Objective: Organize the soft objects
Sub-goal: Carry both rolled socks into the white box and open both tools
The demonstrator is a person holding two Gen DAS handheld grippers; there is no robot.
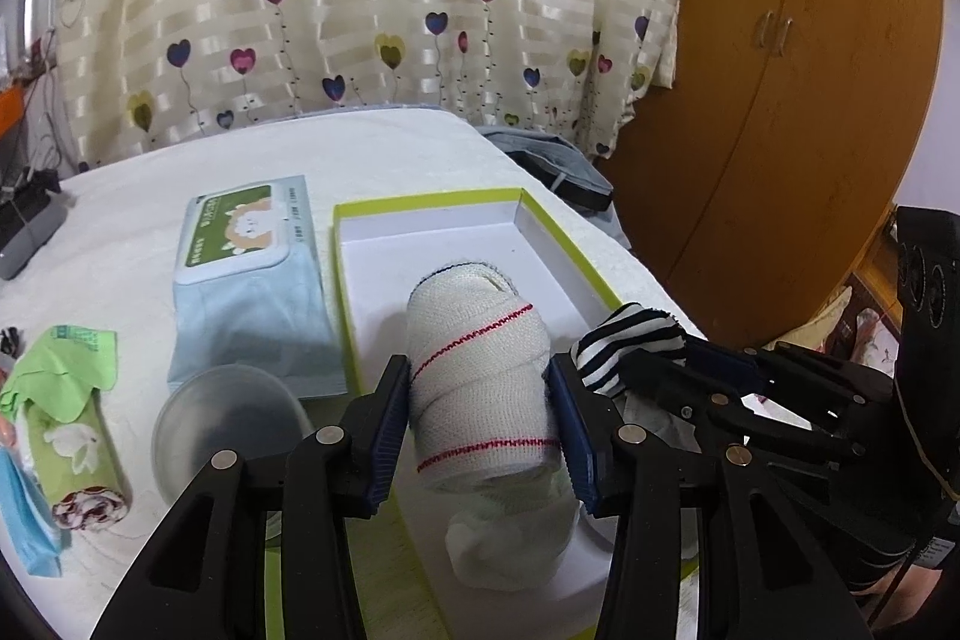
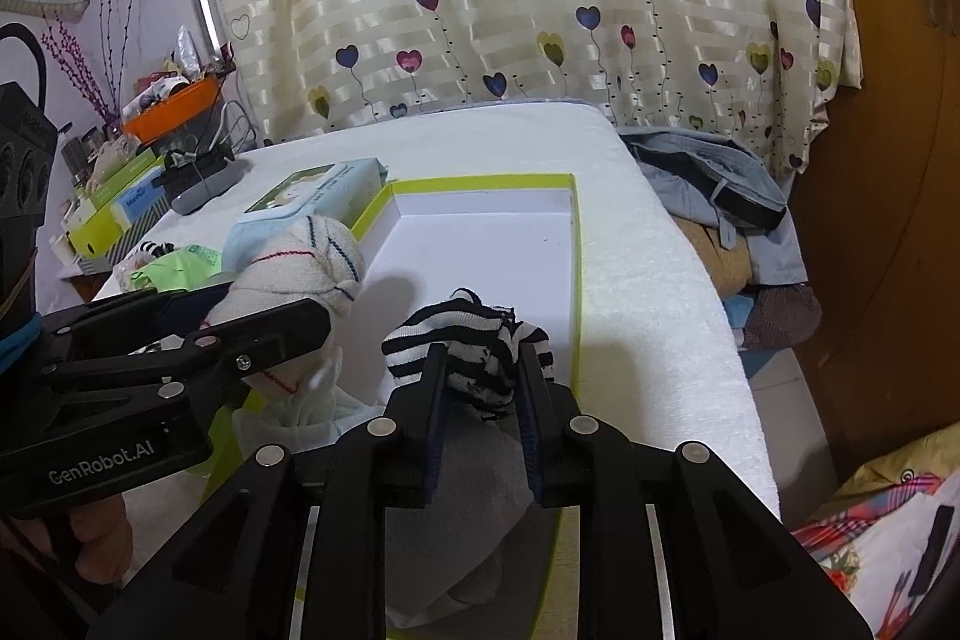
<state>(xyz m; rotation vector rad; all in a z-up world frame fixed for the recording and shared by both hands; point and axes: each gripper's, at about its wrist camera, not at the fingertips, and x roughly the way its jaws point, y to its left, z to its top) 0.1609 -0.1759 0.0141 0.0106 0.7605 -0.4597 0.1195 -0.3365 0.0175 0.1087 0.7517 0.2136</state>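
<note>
My left gripper is shut on a white bandage roll with red zigzag lines, held over the near part of a shallow white box with a lime-green rim. My right gripper is shut on a black-and-white striped sock with a grey lower part, held over the same box near its right side. The sock and right gripper also show at the right of the left wrist view. The bandage roll and left gripper show at the left of the right wrist view.
On the white-covered table lie a wet-wipes pack, a clear plastic bowl, a green tissue pack and a grey device. A heart-patterned curtain hangs behind. Clothes and a wooden wardrobe are to the right.
</note>
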